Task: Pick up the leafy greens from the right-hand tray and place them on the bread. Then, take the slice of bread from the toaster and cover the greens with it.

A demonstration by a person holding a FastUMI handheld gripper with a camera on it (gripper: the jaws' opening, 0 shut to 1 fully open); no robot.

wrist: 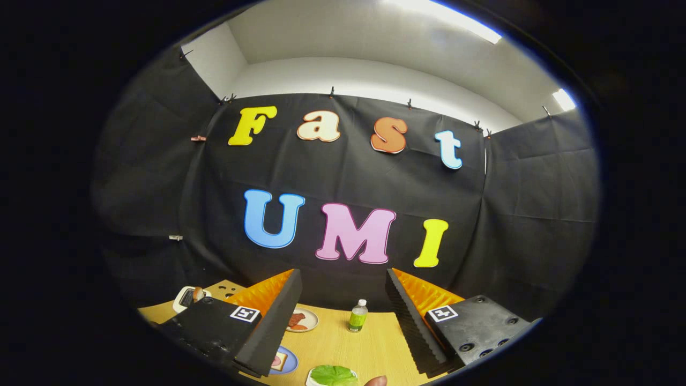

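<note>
My gripper (343, 316) is held high above the wooden table (343, 346) with its two black and orange fingers wide apart and nothing between them. Below the fingers, at the near edge, the leafy greens (333, 375) lie on a white tray (310, 379). Just left of them, partly hidden by the left finger (273, 321), a blue plate (285, 361) carries a slice of bread. Farther off to the left stands the white toaster (187, 298) with a slice of bread (198, 293) sticking out of it.
A small plate with reddish food (302, 320) sits beyond the left finger. A small bottle with a green label (357, 316) stands upright mid-table between the fingers. A fingertip of a person (376, 381) shows beside the greens tray.
</note>
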